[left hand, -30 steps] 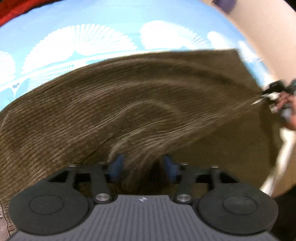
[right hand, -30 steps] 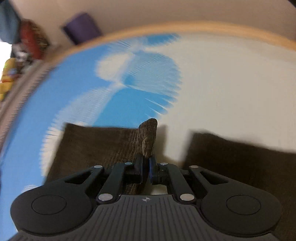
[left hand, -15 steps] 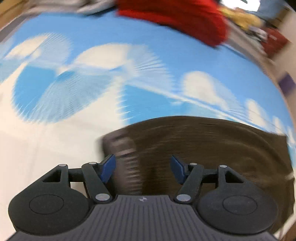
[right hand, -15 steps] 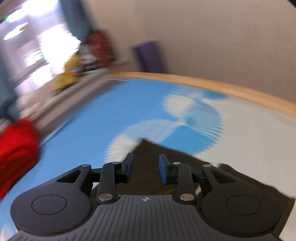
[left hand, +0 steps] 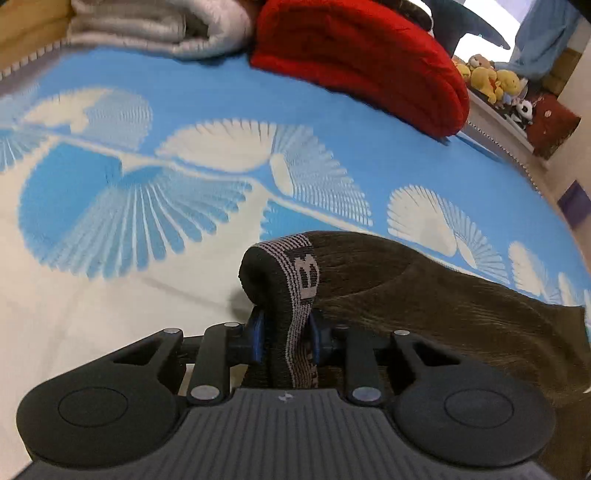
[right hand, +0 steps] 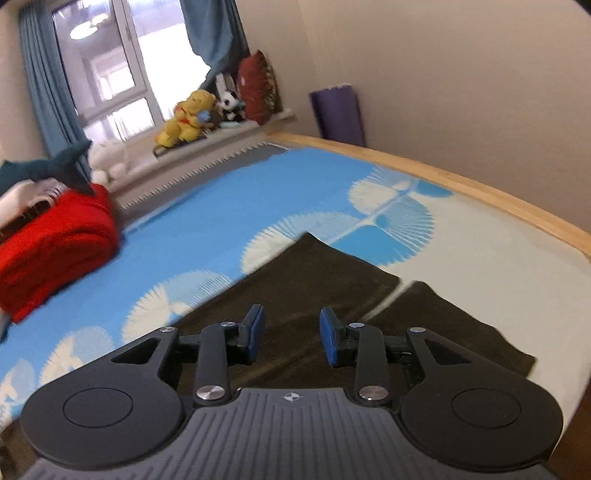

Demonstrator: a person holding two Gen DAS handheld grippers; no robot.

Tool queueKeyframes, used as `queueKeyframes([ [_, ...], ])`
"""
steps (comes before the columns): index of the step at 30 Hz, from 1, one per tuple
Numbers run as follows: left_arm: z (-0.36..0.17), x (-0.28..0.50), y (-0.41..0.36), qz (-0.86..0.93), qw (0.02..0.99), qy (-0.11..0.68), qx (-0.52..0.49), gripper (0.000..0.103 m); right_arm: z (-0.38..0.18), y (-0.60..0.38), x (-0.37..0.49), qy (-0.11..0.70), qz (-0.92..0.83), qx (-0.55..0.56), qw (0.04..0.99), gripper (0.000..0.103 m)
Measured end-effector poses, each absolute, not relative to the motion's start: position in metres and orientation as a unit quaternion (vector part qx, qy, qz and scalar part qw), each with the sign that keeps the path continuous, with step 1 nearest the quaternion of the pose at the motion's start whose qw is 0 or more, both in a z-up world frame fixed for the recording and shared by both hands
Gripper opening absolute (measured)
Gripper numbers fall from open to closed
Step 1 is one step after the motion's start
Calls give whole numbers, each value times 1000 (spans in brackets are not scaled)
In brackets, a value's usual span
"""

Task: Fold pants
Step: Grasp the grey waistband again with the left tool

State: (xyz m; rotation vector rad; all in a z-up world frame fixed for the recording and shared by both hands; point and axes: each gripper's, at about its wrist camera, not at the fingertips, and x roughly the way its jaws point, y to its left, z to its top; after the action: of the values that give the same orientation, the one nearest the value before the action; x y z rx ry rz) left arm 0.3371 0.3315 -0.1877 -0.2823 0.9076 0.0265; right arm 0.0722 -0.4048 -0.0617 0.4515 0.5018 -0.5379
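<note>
Dark brown corduroy pants (left hand: 443,314) lie flat on the blue and white bedsheet (left hand: 147,192). Their grey striped elastic waistband (left hand: 295,258) curls up between the blue pads of my left gripper (left hand: 284,332), whose jaws are closing and press on it from both sides. In the right wrist view the pants (right hand: 314,273) spread below my right gripper (right hand: 291,332), with the two leg ends (right hand: 454,325) lying flat to the right. That gripper hovers above the fabric, open, with nothing between its pads.
A folded red blanket (left hand: 362,55) and a grey quilt (left hand: 147,26) lie at the far side of the bed. Plush toys (right hand: 188,114) sit on the windowsill. The wooden bed edge (right hand: 480,192) and a purple roll (right hand: 338,114) stand by the wall.
My left gripper swung from the middle of the pants to the waistband end and closed on it. My right gripper let go of the leg hem, opened and rose above the pants.
</note>
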Motion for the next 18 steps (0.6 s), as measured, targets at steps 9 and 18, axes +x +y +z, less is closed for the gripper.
queueKeyframes([
  [9,-140,265,368,51,829,505,-236,53,-114,-448,55,314,-334,304,835,35],
  [18,-191,161,357,52,809,534,-241,61,-146,-441,30,278,-255,340,862,35],
])
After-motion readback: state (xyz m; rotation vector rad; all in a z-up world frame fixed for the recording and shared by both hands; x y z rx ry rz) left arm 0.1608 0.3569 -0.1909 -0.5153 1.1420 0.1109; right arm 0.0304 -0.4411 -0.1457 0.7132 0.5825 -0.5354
